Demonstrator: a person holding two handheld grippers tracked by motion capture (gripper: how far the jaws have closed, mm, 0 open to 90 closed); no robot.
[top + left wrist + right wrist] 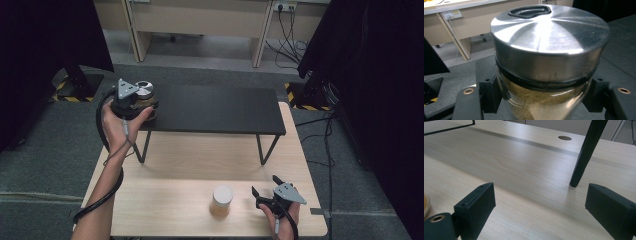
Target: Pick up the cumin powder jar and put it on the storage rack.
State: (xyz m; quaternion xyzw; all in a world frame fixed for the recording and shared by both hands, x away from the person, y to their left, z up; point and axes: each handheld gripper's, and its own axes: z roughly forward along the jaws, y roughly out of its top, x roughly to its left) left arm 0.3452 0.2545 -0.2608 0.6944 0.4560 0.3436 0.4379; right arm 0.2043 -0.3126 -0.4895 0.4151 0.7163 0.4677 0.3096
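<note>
Upper left of high view: steel-lidded jar [144, 90] is clamped by left gripper [131, 102] on black shelf [215, 109]; brown powder inside seen via left gripper view [534, 100]. Right gripper [270, 192], lower right, is held agape, w/ nothing between jaws, beside a second jar [221, 200].

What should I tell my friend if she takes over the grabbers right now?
Left gripper: shut on the metal-lidded jar of brown powder, at the left end of the black shelf.
Right gripper: open, holding nothing, low over the wooden table.
Second jar: upright on the table, left of the right gripper, apart from it.
Left to do, probably: settle the held jar, then the second.
</note>
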